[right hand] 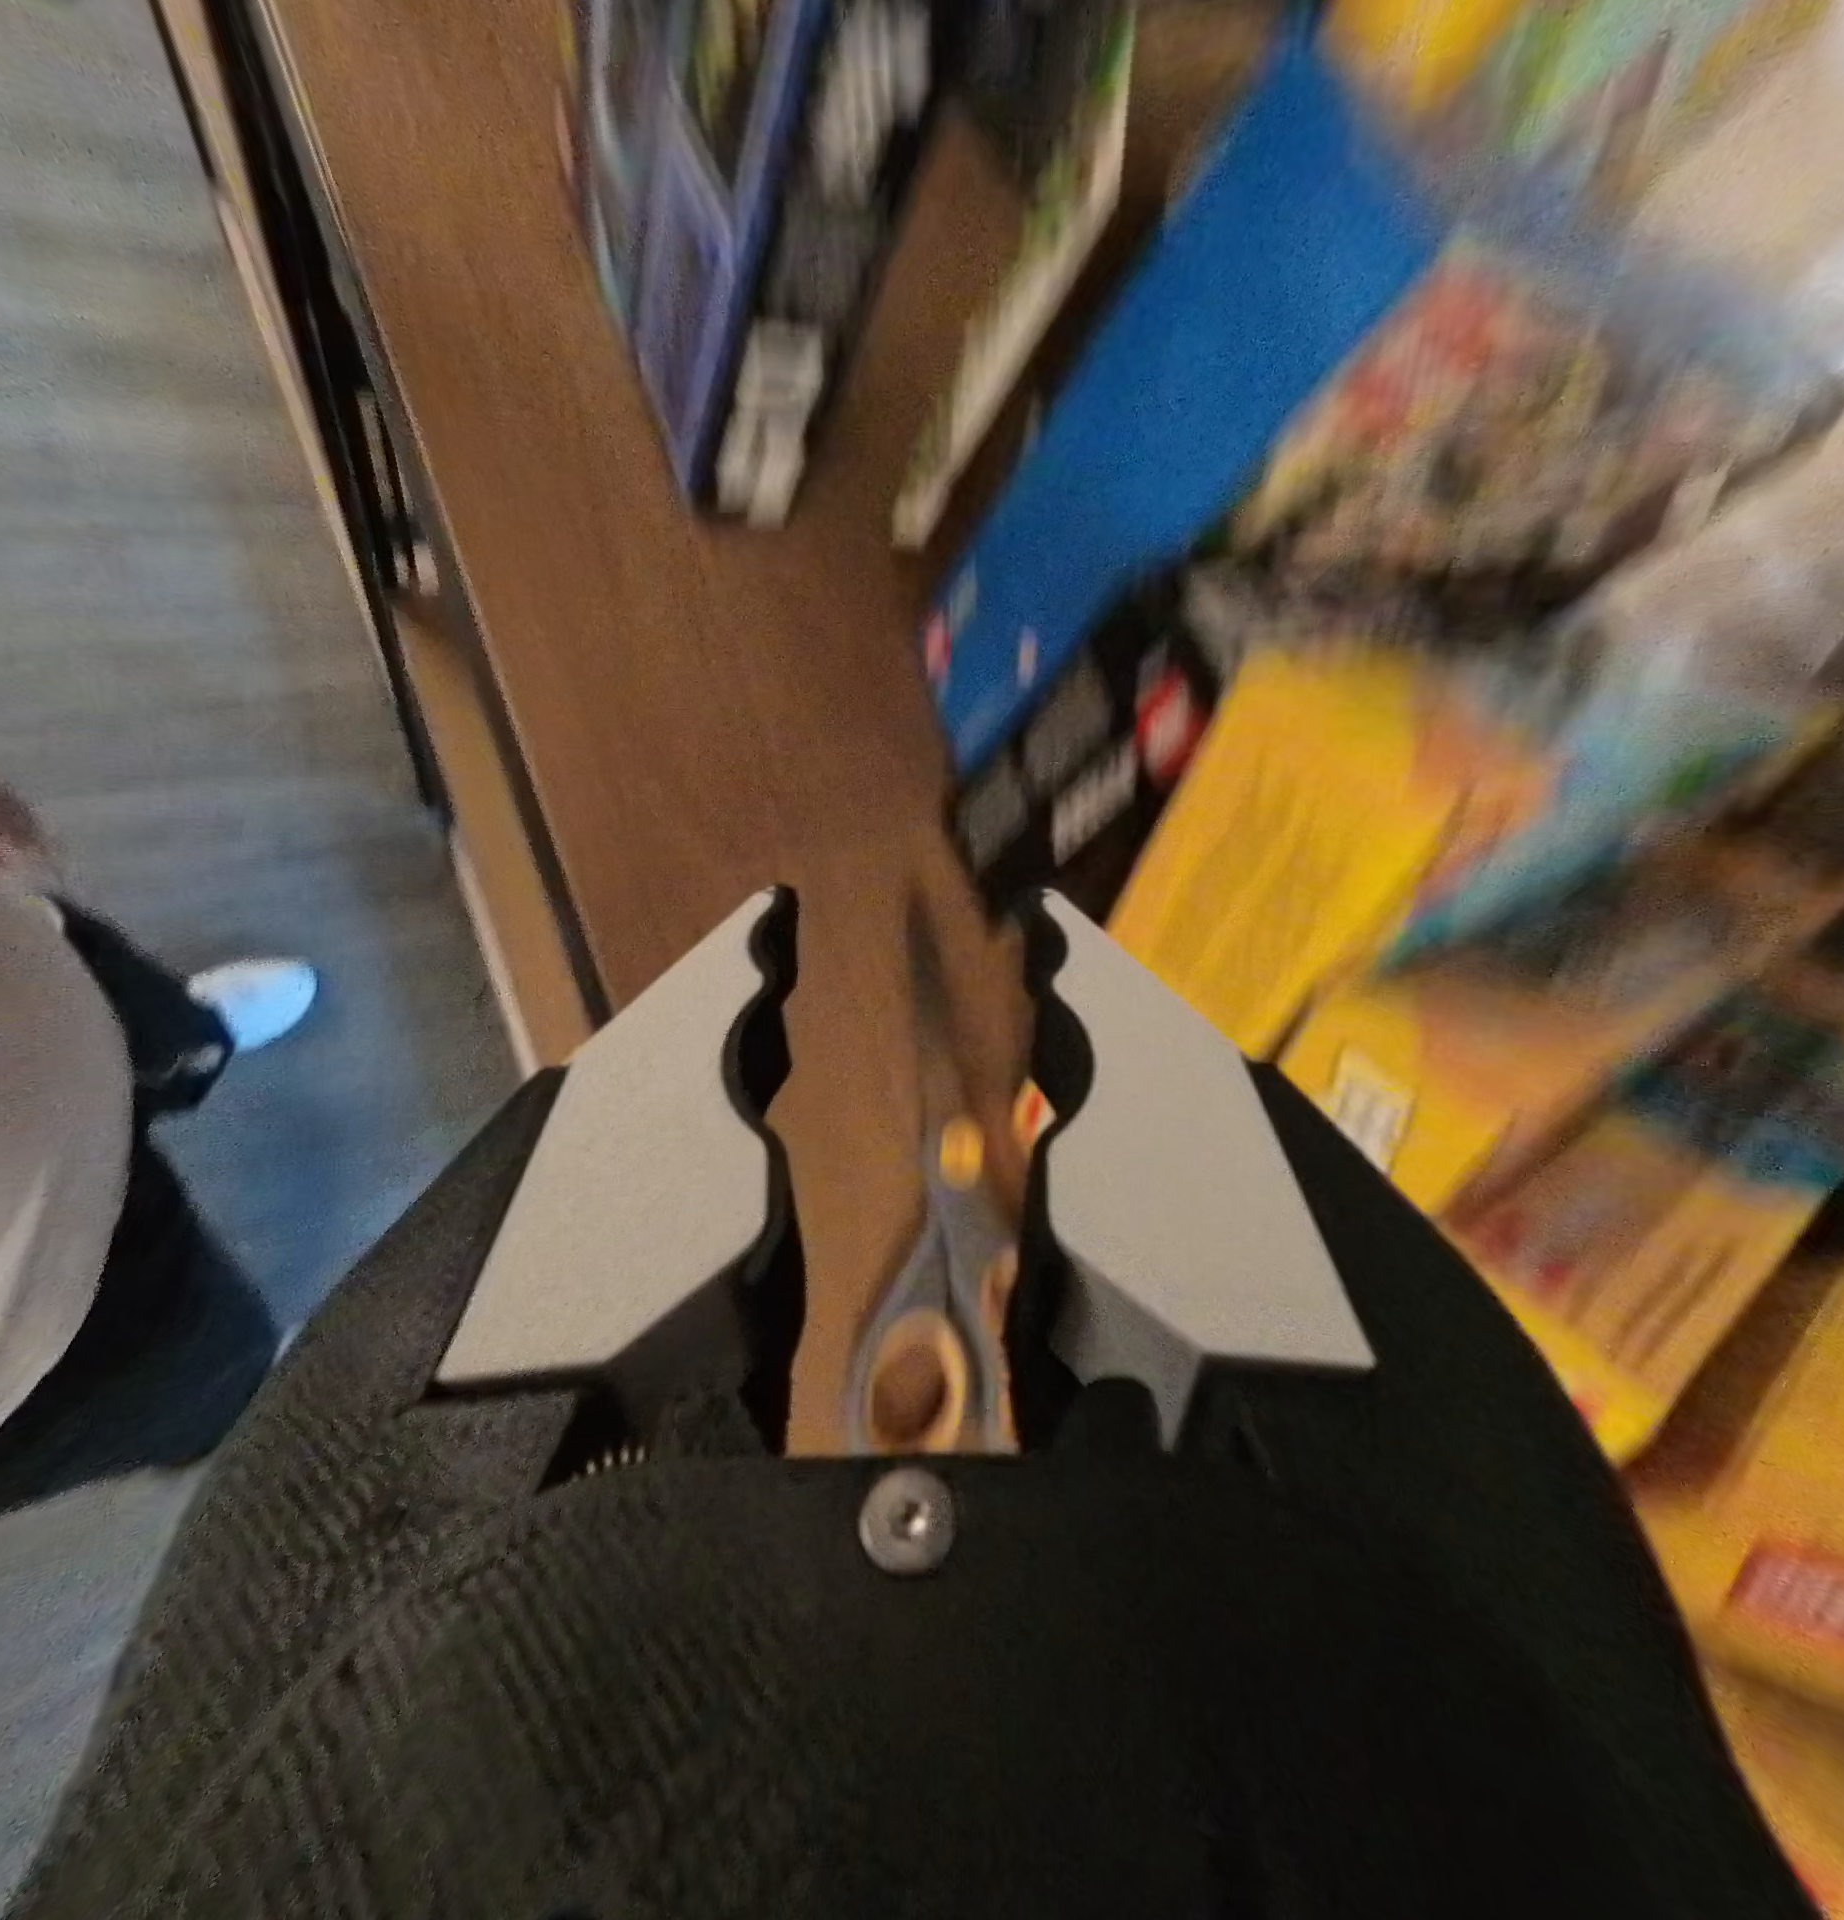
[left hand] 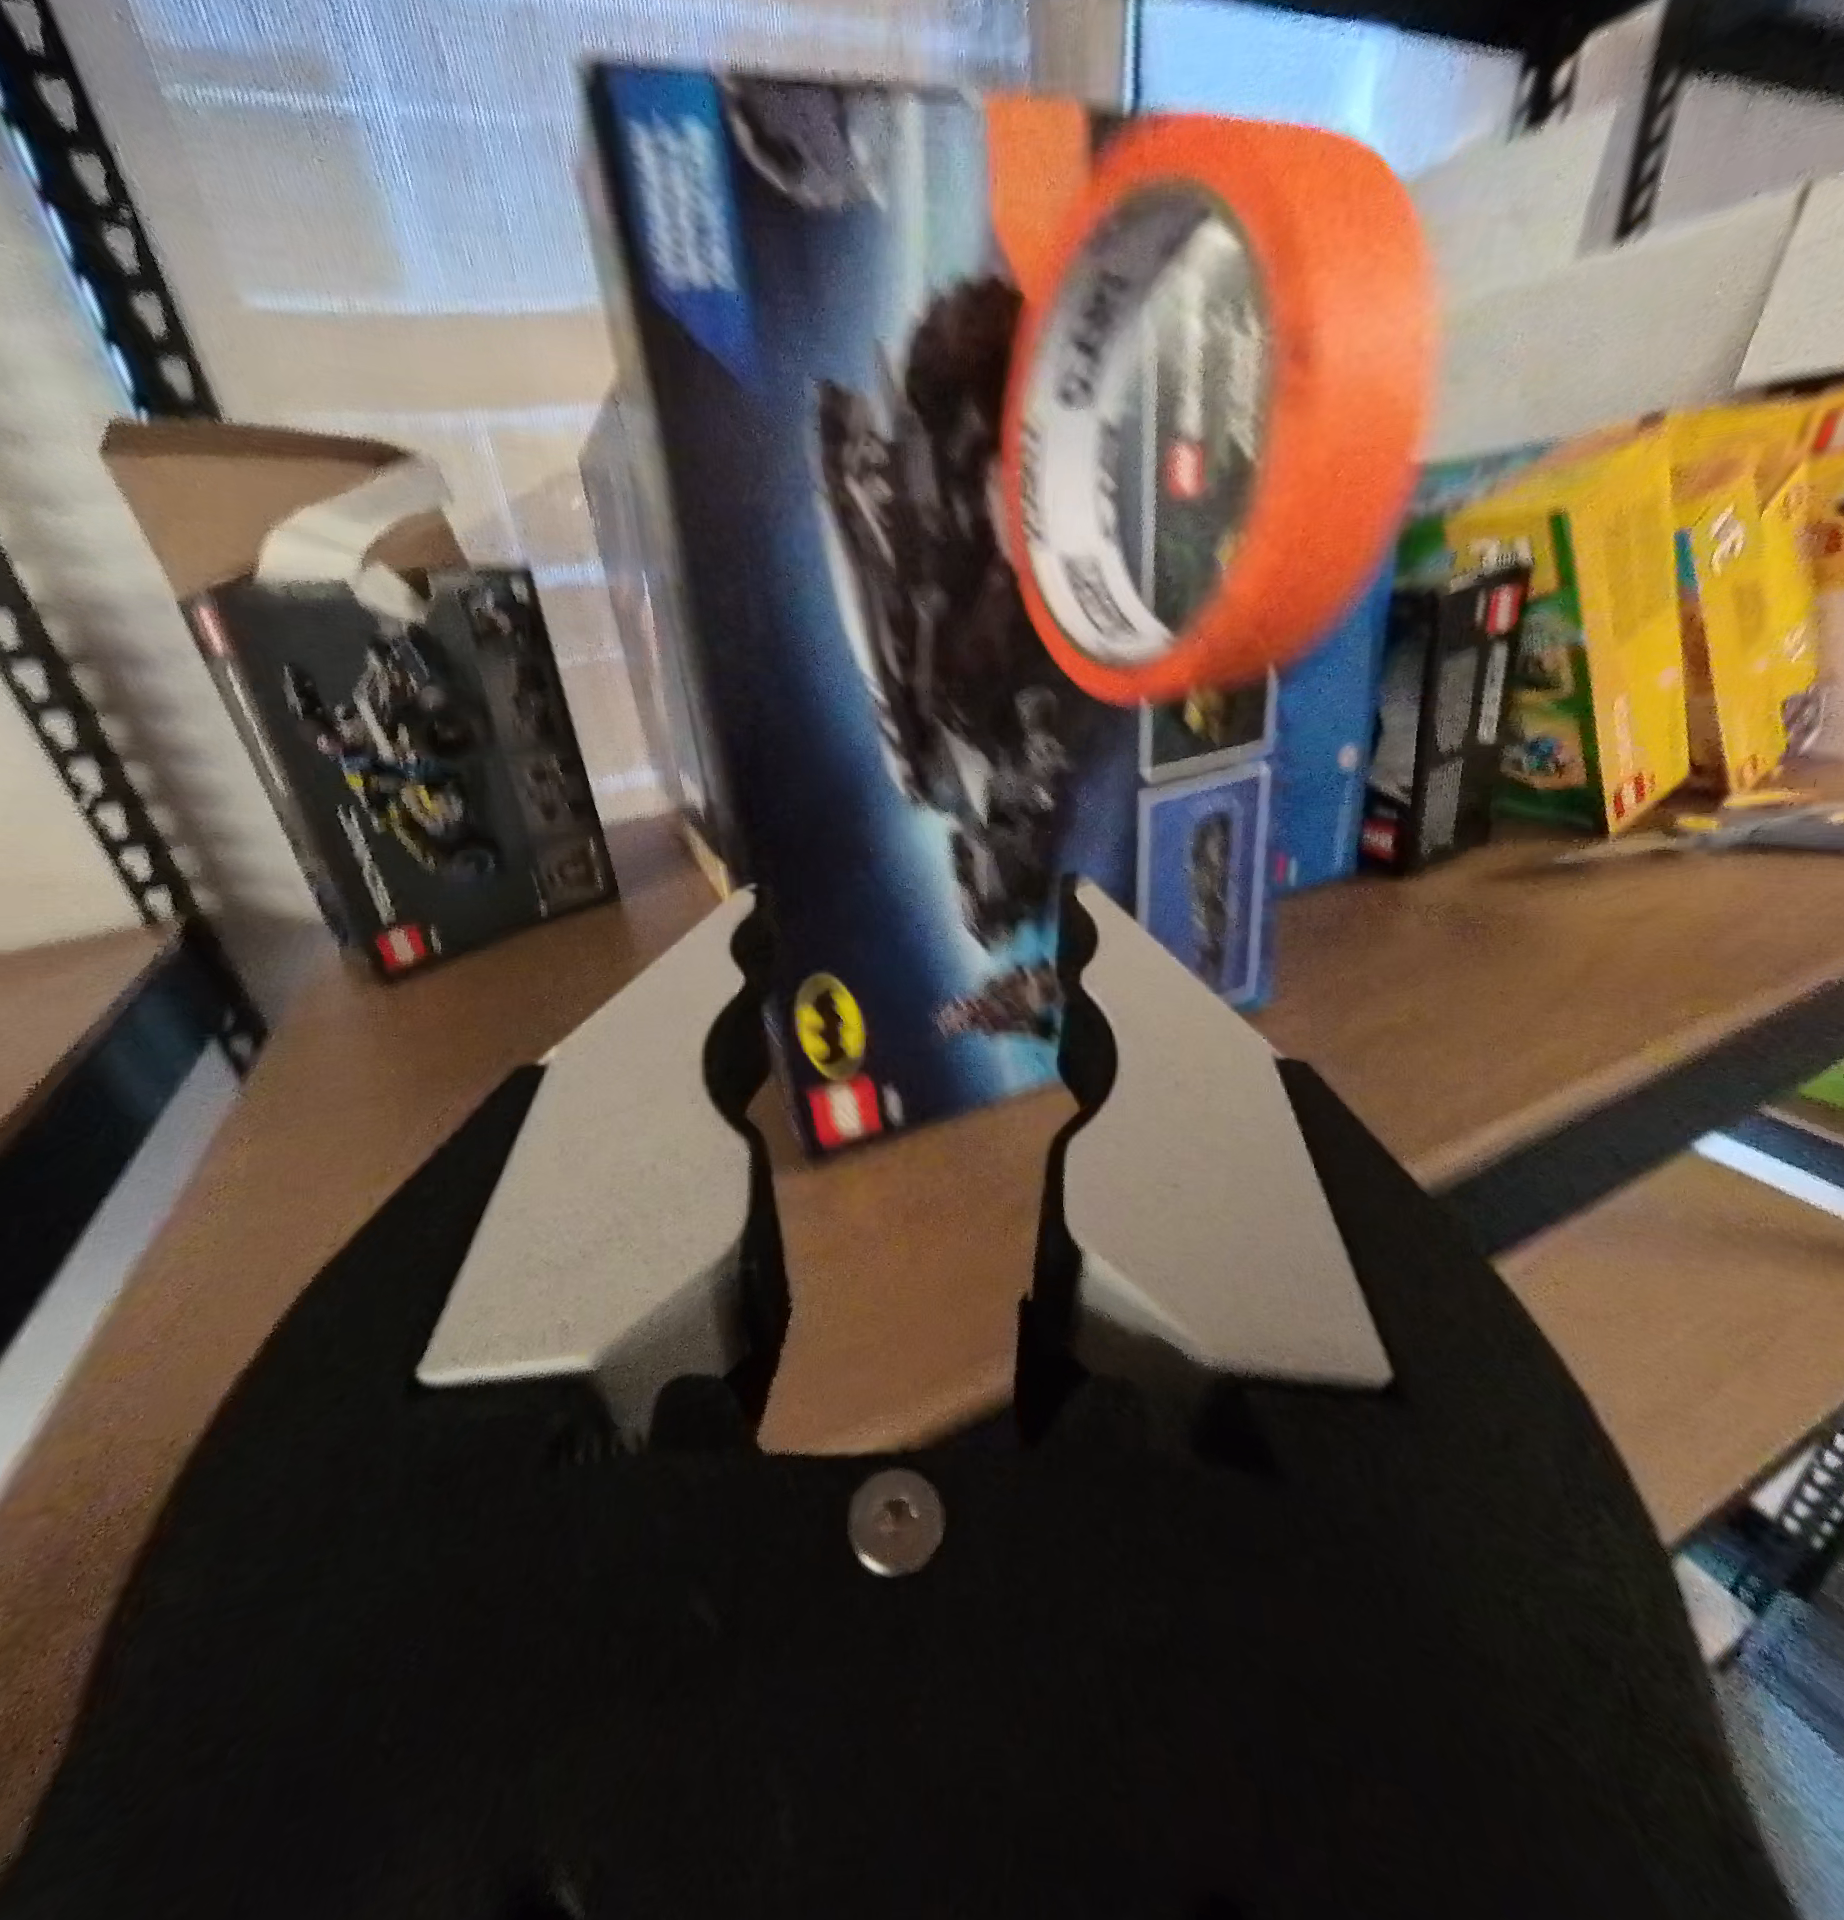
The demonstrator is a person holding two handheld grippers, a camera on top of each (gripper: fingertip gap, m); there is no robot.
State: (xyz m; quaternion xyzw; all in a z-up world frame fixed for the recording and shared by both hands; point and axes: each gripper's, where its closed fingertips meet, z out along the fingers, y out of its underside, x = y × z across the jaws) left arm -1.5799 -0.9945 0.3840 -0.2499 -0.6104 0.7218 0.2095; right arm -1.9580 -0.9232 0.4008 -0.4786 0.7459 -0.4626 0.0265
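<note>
My left gripper [left hand: 913,914] is open and empty, just above a wooden shelf [left hand: 1520,997]. It faces a tall dark blue toy box [left hand: 876,644] standing upright, and the box's lower corner shows between the fingers. An orange tape roll [left hand: 1313,416] hangs at the box's upper right, by an orange strip. My right gripper [right hand: 907,904] is open and empty above the wooden shelf board [right hand: 689,623]. Scissors [right hand: 949,1247] with grey and orange handles lie on the board below the gap between its fingers. This view is blurred.
A small dark box [left hand: 409,769] with open flaps stands at the left, beside a black perforated rack post [left hand: 87,260]. Yellow, green and black toy boxes [left hand: 1624,623] crowd the right. In the right wrist view a blue box [right hand: 1157,416] and yellow boxes [right hand: 1292,810] lie at the right, and a person's shoe [right hand: 263,997] is on grey carpet. Tip to tip, the grippers are about 40 cm apart.
</note>
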